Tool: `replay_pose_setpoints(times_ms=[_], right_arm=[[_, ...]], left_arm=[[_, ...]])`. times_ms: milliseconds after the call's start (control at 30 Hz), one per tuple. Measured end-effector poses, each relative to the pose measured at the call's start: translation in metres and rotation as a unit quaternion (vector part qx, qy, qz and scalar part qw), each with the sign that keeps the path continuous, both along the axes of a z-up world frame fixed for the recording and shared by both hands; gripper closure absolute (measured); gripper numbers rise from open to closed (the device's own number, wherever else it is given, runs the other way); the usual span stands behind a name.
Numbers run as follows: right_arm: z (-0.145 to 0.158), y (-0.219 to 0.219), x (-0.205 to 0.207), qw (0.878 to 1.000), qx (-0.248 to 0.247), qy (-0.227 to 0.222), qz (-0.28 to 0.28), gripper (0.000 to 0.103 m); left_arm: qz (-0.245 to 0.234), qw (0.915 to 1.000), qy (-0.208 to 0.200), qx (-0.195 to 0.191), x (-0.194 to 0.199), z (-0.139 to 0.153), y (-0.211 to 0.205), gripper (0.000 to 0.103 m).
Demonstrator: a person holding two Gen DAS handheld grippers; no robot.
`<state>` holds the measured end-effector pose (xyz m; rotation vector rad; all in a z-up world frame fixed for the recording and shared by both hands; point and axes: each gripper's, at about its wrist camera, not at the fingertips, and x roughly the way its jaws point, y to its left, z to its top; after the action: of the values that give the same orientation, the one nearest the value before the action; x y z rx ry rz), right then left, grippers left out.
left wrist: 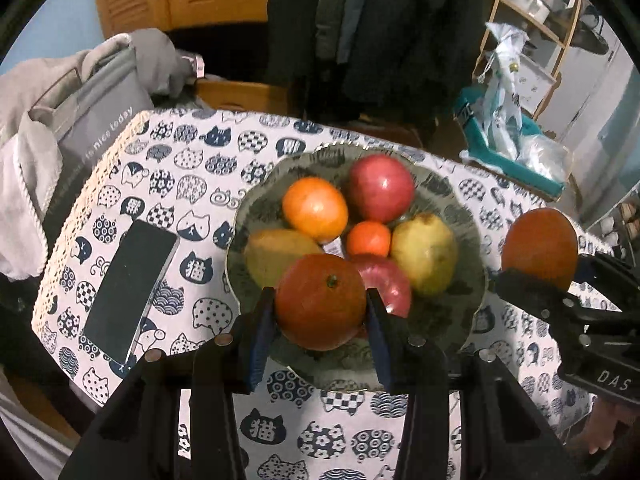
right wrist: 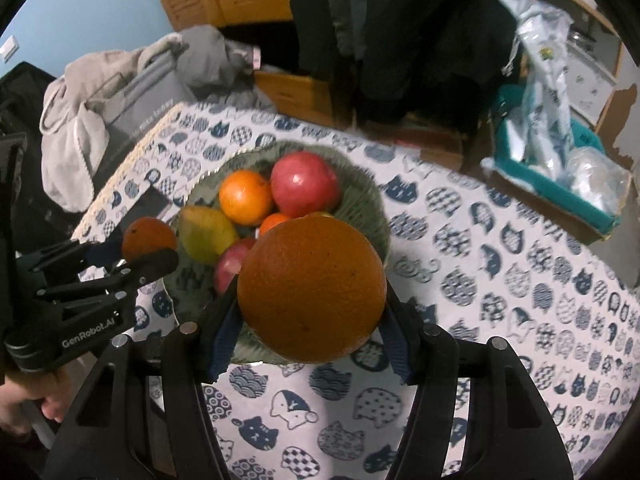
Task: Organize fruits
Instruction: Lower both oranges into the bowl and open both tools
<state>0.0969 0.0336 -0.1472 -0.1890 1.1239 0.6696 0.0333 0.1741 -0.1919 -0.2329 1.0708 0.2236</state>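
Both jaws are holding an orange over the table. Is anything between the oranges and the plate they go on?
No separate obstacle shows. The plate is crowded: two apples, two pears, an orange and a small tangerine fill its middle, so the left orange and right orange have only rim gaps or the pile.

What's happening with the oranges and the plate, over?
Left gripper shut on small orange. Right gripper shut on big orange. Both above plate, already crowded with fruit. Phone beside plate, clear.

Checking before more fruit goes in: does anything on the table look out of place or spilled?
Nothing spilled. Only a phone lies on the tablecloth beside the fruit bowl, out of place among the fruit.
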Motion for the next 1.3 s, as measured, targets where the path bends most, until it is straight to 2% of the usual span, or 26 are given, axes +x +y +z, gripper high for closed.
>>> replay_pose_setpoints(times_ms=[333,800,867,933,1000,1133,1300], right_arm=[[-0.032,0.018,-0.003,0.999,-0.026,0.029,0.018,0.041],[-0.046,0.024,0.000,0.998,-0.014,0.063,0.024,0.039],[-0.048,0.025,0.000,0.997,-0.014,0.068,0.025,0.039],[-0.051,0.025,0.001,0.997,-0.014,0.073,0.025,0.039],[-0.053,0.025,0.001,0.997,-0.017,0.078,0.025,0.038],[-0.053,0.021,0.004,0.997,-0.009,0.082,0.013,0.036],[-0.036,0.015,0.009,0.997,0.019,0.073,0.000,0.031]], left_arm=[[-0.005,0.9989,0.045,-0.009,0.004,-0.034,0.005,0.059],[-0.007,0.9967,0.078,-0.024,0.006,-0.055,0.003,0.058],[-0.006,0.9965,0.080,-0.025,0.006,-0.056,0.003,0.053],[-0.004,0.9970,0.074,-0.019,0.005,-0.054,0.004,0.040],[-0.002,0.9975,0.069,-0.014,0.005,-0.050,0.004,0.034],[0.001,0.9972,0.072,-0.021,0.004,-0.050,0.007,0.034],[0.007,0.9973,0.069,-0.024,0.000,-0.047,0.010,0.034]])
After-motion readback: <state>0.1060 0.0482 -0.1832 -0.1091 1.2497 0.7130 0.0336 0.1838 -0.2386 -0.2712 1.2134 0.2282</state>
